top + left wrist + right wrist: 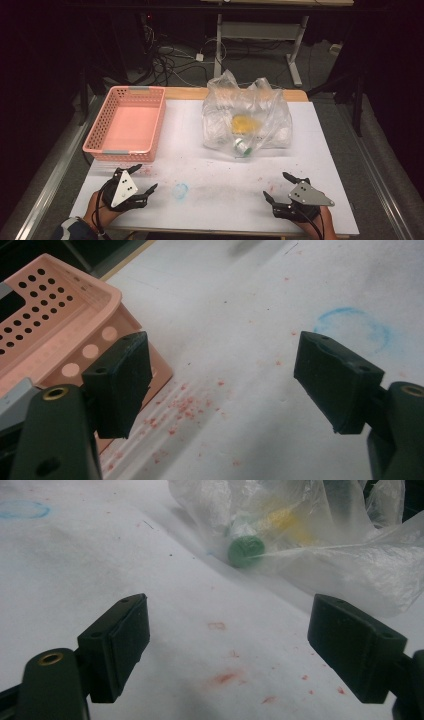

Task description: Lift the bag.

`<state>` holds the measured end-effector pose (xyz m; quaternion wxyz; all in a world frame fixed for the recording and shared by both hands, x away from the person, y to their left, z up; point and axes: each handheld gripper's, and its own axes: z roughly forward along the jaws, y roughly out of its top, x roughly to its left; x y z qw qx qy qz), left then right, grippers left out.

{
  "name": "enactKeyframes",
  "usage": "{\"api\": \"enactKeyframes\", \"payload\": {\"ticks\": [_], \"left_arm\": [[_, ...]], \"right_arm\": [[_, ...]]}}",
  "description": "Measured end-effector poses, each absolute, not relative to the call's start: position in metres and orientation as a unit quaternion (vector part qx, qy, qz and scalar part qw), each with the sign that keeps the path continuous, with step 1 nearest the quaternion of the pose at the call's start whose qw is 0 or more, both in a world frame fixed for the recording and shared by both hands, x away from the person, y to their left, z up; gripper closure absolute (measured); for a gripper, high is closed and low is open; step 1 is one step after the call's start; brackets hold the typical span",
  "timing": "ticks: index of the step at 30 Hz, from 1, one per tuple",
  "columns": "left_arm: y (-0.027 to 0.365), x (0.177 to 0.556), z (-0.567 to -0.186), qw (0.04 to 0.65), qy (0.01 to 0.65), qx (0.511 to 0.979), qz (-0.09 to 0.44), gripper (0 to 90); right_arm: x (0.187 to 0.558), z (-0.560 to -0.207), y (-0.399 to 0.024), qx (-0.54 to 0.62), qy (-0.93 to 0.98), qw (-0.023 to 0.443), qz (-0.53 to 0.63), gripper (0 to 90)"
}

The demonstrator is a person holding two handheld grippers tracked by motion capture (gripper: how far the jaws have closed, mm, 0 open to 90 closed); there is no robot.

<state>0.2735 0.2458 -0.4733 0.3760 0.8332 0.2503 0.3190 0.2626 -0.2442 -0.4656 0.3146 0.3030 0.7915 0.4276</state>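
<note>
Both grippers, left gripper [143,178] and right gripper [278,187], fingers apart, empty, resting on counter [225,170]; bottle [243,146] in plastic bag [247,117] lies flat, green cap toward near counter edge.

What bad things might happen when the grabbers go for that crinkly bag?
The plastic bag is thin and loose, so a jaw might tear it or pinch only a fold. The green-capped bottle lies on its side inside and may roll out if the bag tips. The left gripper sits close to the pink basket, so a quick swing might bump it. The right gripper is open too.
</note>
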Motion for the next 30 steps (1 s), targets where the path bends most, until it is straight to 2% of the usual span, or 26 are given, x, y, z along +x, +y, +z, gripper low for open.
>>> {"api": "enactKeyframes", "payload": {"ticks": [30], "left_arm": [[0.2432, 0.2771, -0.4721, 0.38, 0.252, 0.833, 0.312, 22.5]], "right_arm": [[0.2626, -0.467, -0.2457, 0.304, 0.795, 0.312, 0.422, 17.7]]}}
